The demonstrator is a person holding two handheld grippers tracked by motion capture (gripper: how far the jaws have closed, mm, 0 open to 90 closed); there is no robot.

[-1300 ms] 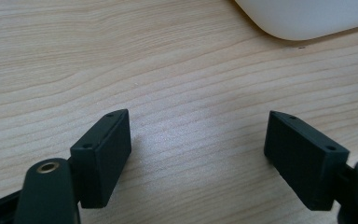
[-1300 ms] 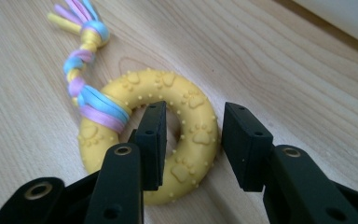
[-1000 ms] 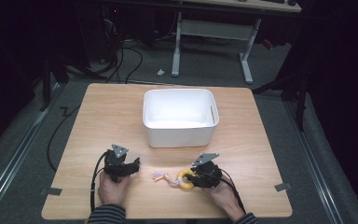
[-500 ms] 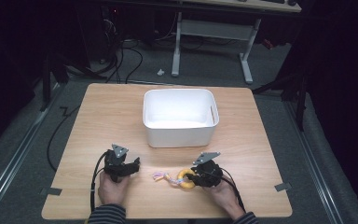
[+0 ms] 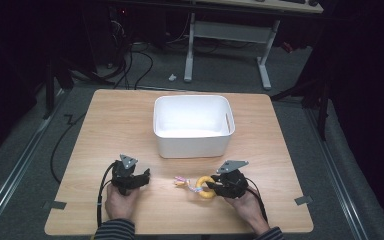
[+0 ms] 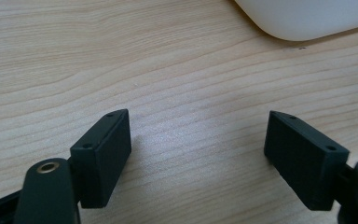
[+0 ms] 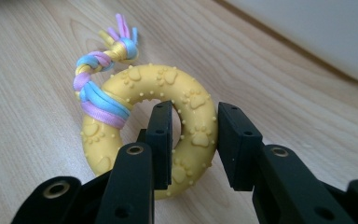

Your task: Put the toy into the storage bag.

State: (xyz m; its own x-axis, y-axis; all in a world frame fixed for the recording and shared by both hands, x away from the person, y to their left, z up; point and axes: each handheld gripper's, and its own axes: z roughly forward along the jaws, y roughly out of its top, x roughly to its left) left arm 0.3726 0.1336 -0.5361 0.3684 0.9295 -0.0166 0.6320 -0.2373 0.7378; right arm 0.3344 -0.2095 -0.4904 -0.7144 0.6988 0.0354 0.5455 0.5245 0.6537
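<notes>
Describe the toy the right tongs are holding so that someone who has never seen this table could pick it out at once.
Start at the white bin in the middle of the wooden table, then come toward the person's edge, slightly right. There the right tongs pinch one side of a yellow ring toy. Its raised paw prints and knotted pink, blue and yellow rope set it apart.

Ring toy [image 5: 204, 186] before bin [image 5: 192, 125]

Dim lab or workshop recording bay.
Wooden table [image 5: 130, 120] on grey carpet [image 5: 30, 145]; tangled cables [image 5: 130, 55] and a desk frame [image 5: 225, 40] at the far side.
</notes>
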